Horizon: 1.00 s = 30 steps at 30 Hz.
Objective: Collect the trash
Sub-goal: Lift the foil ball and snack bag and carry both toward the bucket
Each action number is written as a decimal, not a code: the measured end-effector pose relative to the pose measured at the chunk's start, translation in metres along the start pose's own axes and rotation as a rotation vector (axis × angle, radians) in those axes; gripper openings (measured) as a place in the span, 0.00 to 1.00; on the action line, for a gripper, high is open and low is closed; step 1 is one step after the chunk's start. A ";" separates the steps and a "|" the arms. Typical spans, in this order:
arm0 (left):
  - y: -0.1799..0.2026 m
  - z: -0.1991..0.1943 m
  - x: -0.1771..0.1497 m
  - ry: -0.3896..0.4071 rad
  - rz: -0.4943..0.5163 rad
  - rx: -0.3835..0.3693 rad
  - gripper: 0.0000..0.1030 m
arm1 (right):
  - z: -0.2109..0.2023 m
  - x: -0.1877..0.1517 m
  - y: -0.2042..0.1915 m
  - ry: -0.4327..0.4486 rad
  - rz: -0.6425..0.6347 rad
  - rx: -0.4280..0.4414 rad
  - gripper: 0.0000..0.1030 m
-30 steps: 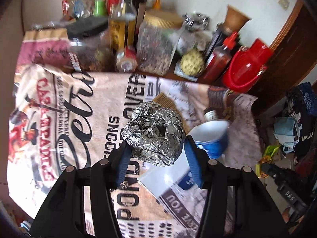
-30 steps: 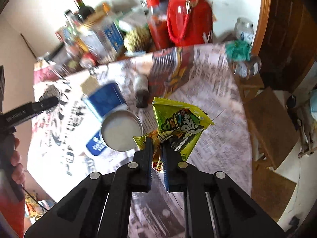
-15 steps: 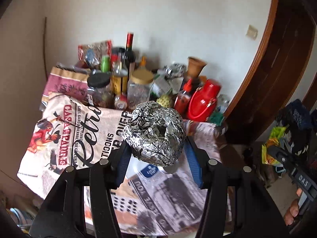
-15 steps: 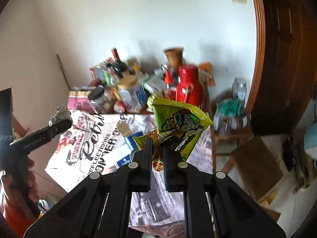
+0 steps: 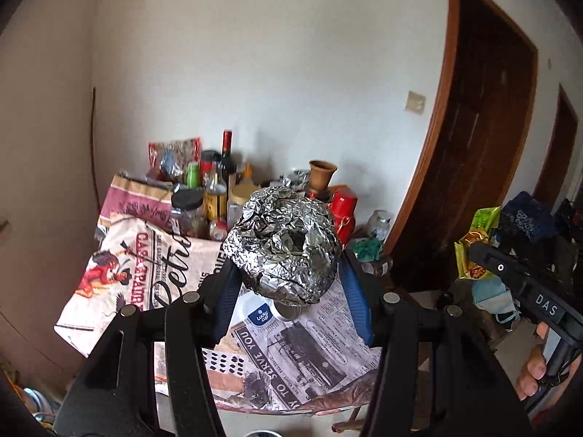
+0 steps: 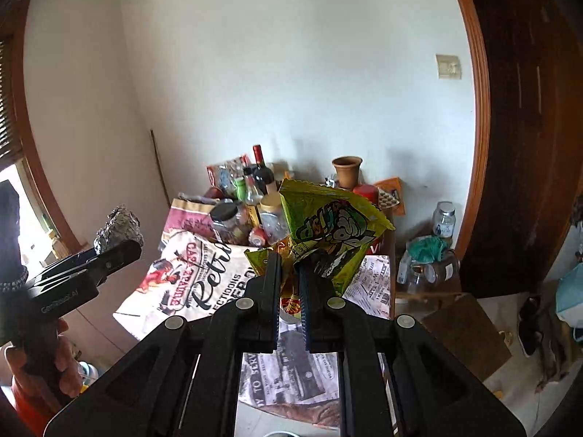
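The left gripper [image 5: 288,284] jaws clamp the foil ball [image 5: 282,247], and the right gripper [image 6: 289,287] jaws pinch the green wrapper [image 6: 333,229], both held off the desk's [image 5: 320,357] near edge.

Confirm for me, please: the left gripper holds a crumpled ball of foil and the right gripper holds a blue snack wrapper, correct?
Nearly: the snack wrapper in the right gripper is yellow-green, not blue, as the right wrist view shows. The left gripper does hold the foil ball.
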<state>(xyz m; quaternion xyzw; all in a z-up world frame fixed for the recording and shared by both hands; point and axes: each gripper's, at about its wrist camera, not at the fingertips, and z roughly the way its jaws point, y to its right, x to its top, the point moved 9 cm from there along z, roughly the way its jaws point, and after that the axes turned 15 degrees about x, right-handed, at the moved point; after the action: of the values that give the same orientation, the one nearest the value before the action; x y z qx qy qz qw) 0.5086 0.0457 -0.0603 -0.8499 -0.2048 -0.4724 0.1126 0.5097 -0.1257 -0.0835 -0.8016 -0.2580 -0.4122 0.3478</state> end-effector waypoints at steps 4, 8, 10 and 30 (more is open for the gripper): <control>-0.019 -0.028 -0.010 0.021 0.007 -0.033 0.51 | -0.016 -0.007 -0.025 0.018 0.001 -0.018 0.08; -0.045 -0.054 -0.032 0.013 0.032 -0.057 0.51 | -0.027 -0.027 -0.057 0.031 -0.002 -0.046 0.08; -0.057 -0.067 -0.045 0.003 0.046 -0.066 0.51 | -0.027 -0.043 -0.076 0.016 0.024 -0.052 0.08; -0.119 -0.147 -0.171 -0.136 0.131 -0.126 0.51 | -0.056 -0.176 -0.175 -0.144 0.146 -0.104 0.08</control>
<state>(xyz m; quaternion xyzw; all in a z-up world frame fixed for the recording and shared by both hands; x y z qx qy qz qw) 0.2632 0.0535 -0.1283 -0.8969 -0.1258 -0.4171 0.0757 0.2677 -0.0814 -0.1477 -0.8628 -0.2017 -0.3397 0.3155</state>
